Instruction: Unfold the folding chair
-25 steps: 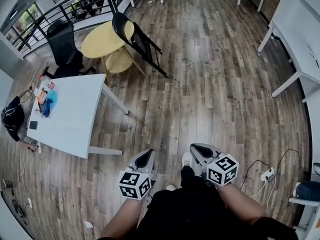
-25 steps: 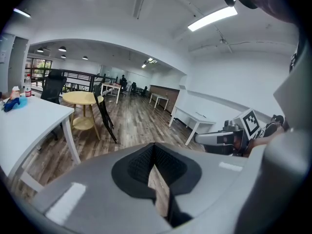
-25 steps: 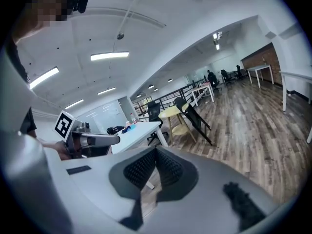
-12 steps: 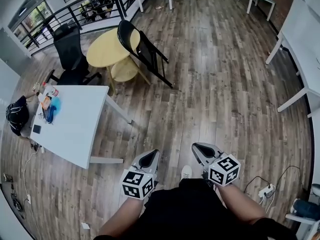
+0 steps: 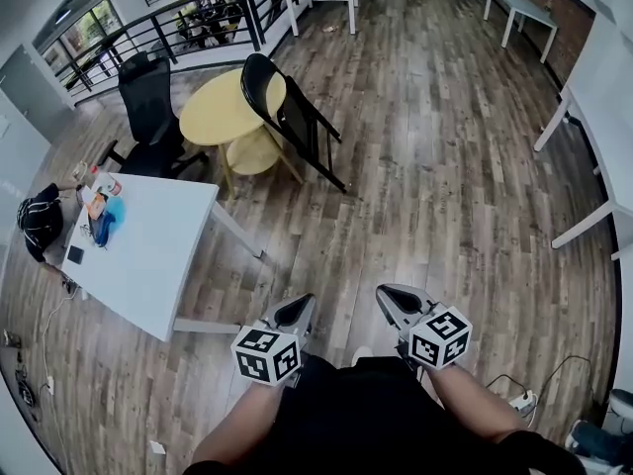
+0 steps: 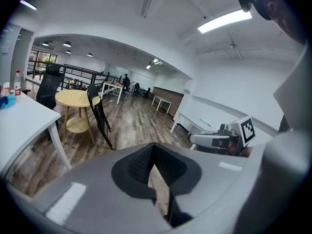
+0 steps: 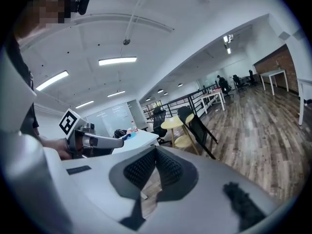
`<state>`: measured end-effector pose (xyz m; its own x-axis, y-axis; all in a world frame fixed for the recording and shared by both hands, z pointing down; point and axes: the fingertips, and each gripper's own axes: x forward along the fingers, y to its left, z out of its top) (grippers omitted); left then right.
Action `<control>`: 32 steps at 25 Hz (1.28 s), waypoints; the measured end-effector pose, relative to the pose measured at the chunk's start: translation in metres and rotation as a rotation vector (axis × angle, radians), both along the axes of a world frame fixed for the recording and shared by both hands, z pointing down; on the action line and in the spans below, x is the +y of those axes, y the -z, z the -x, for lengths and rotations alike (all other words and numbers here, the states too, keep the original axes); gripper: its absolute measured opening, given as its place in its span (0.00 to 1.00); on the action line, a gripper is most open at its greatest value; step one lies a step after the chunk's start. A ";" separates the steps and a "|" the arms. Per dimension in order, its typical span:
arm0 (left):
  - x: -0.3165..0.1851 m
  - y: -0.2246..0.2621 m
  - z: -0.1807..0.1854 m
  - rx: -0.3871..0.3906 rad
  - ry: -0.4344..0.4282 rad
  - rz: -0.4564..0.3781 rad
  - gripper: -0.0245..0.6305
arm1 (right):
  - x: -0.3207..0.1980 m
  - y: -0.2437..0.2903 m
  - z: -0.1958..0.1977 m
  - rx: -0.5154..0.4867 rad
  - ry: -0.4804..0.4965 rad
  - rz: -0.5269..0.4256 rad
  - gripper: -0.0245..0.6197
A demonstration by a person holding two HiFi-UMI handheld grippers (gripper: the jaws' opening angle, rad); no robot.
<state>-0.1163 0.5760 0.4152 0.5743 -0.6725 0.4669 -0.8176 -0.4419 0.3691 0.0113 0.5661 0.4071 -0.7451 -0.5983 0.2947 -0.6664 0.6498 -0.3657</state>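
A black folding chair (image 5: 287, 117) (image 6: 97, 113) (image 7: 200, 128) stands folded, leaning against a round yellow table (image 5: 223, 105) (image 6: 73, 99) (image 7: 174, 123) far ahead across the wooden floor. My left gripper (image 5: 297, 310) (image 6: 155, 152) is shut with nothing in it, held low in front of the person's body. Beside it, my right gripper (image 5: 391, 298) (image 7: 156, 155) is also shut and empty. Both point toward the chair and are well short of it.
A white table (image 5: 143, 245) with small items stands at the left, a black office chair (image 5: 148, 102) behind it. White desks (image 5: 603, 117) line the right wall. A railing (image 5: 188, 13) runs along the back. A power strip and cables (image 5: 519, 399) lie at lower right.
The chair and yellow table have shifted down in the head view and look closer. Both grippers stay shut and keep their place before the body as the person walks forward.
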 end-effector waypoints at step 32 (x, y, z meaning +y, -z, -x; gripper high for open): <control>-0.128 -0.045 0.040 -0.045 0.024 0.016 0.05 | -0.114 -0.050 0.025 0.061 -0.005 0.113 0.04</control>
<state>-0.1565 0.4482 0.4604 0.5362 -0.6783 0.5024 -0.8439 -0.4163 0.3385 -0.0132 0.4524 0.4570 -0.7209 -0.5626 0.4047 -0.6927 0.6034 -0.3951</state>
